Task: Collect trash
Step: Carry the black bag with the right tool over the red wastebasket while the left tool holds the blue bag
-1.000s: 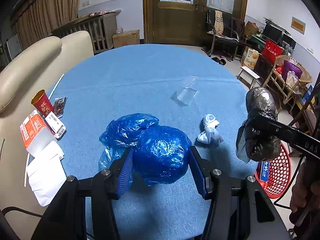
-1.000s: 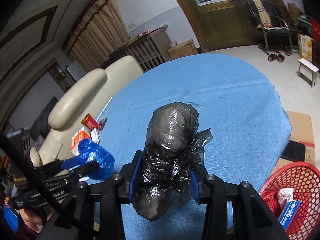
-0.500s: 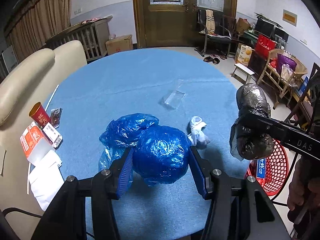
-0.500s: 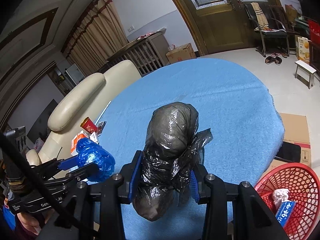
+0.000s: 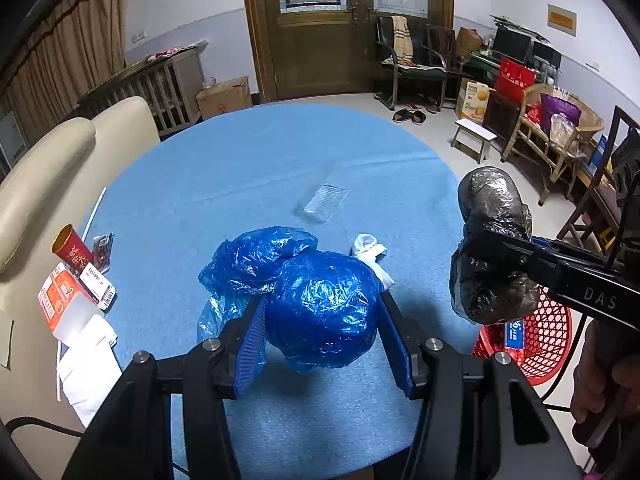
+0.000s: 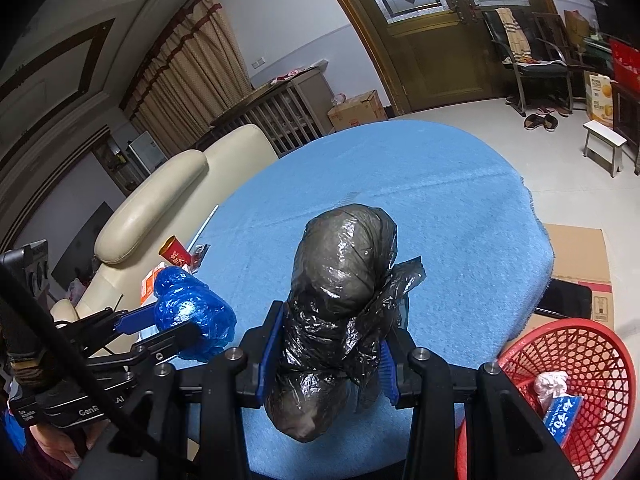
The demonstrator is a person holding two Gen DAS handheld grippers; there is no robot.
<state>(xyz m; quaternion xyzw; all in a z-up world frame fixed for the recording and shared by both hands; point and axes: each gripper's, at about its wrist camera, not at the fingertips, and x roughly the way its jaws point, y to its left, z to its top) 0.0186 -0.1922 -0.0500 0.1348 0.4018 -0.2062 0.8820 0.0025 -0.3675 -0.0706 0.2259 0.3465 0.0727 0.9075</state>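
Over the blue-covered surface [image 5: 224, 168], both tools were loaded. The left tool [image 5: 322, 344] was clamped on a blue bag [image 5: 320, 304] of trash, its 2 ribbed pads pressing the crinkled plastic from either side, the bundle lifted clear of the cloth. The right tool [image 6: 326, 360] was clamped on a black bag [image 6: 340, 300], squeezed tight at the waist so it bulged above and below the pads. Down off the surface's edge on the right stood the red basket [image 6: 600, 360], already carrying a couple of scraps.

By my reading, this was the carry step: 2 bags picked, neither dropped yet. The black bag hung nearest the basket, so it looked like the first to go, and that called for swinging it out past the edge until it sat over the rim before the pads parted. The blue bag needed the longer trip across.

Plenty was left to collect: a white wad [image 5: 370, 250] just behind the blue bag, a clear wrapper [image 5: 322, 204] further back, and a red cup [image 5: 74, 250] with cartons at the left edge.
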